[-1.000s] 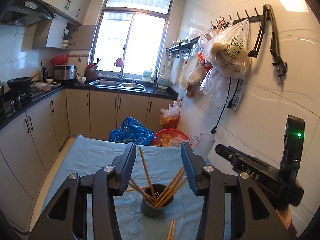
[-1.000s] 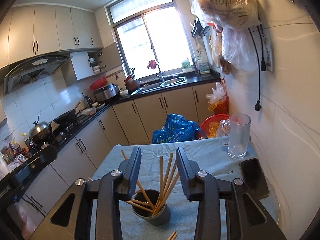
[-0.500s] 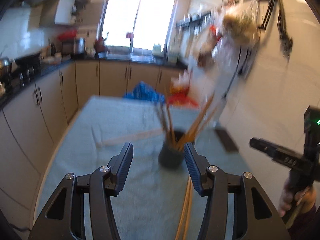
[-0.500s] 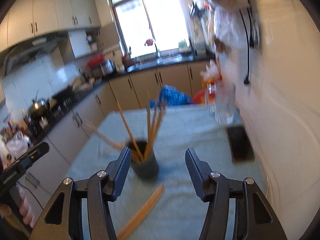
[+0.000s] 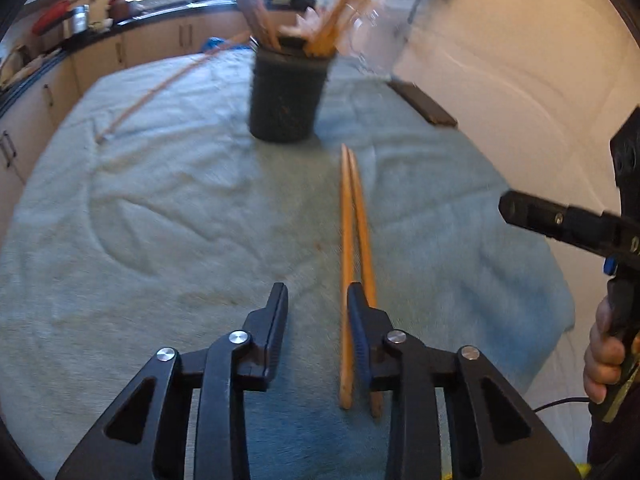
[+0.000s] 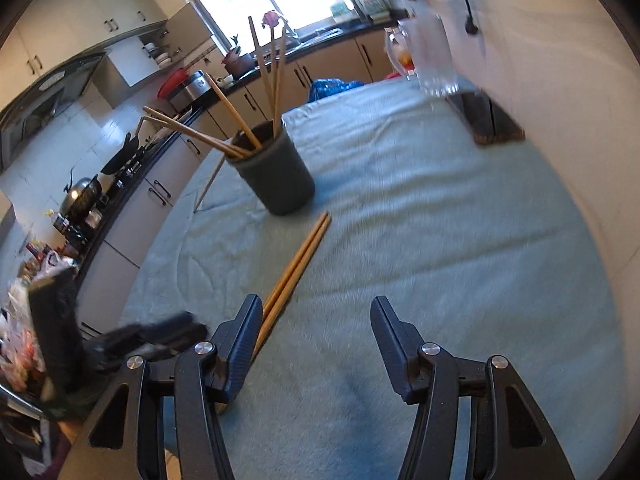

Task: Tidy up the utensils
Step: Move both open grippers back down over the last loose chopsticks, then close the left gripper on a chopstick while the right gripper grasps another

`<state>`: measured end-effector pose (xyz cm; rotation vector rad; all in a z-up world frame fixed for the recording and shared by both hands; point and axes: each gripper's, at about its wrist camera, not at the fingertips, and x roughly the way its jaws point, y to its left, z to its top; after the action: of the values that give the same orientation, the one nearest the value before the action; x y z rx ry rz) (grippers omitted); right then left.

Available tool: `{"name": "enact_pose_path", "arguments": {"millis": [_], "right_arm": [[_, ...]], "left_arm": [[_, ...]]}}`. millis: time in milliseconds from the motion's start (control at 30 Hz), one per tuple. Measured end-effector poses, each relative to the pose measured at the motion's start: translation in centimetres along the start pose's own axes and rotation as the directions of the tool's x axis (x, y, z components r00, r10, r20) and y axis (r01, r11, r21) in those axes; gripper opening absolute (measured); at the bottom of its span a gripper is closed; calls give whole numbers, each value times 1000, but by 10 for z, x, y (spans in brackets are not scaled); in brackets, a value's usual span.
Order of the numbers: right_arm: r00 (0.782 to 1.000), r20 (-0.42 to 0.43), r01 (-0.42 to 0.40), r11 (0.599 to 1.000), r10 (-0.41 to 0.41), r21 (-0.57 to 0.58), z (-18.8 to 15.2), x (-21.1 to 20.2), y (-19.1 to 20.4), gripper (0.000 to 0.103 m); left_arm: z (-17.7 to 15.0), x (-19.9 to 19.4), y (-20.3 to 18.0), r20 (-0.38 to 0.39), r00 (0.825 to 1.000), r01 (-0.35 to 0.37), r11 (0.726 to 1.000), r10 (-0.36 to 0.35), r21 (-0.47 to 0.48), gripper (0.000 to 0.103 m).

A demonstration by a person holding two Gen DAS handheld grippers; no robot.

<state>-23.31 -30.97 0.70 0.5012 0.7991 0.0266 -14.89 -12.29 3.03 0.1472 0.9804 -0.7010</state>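
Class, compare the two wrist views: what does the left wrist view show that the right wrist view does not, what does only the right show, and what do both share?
Only the left wrist view shows the person's hand gripping the handle of the right tool.

Only the right wrist view shows the clear glass mug, the stove with its pans, and the wall cabinets.

Both show the dark holder full of chopsticks, the loose chopstick pair lying in front of it, another single chopstick beyond, the blue-green cloth, and the dark flat slab near the wall.
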Motion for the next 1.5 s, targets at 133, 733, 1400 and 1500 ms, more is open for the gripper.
{"name": "enact_pose_path", "arguments": {"millis": [133,733,1400,1500], "right_arm": [[1000,-7,-2,1000,3,16,-4,5,-3,61],[998,-63,2,1000,-1,21,-16,25,-8,61],[960,-153,192,948,-235,-254,5,112,61,43],[954,-150,216,940,-261,-265,6,110,57,20]], "left_arm": [[-4,14,-5,-34,999,1,1000,0,15,28],[1,10,39,-68,997,-54,945,34,-323,7],[-29,-13,34,-80,986,-166,937,149,-308,7],[-29,-13,32,-80,984,-175,938,159,-297,7]]}}
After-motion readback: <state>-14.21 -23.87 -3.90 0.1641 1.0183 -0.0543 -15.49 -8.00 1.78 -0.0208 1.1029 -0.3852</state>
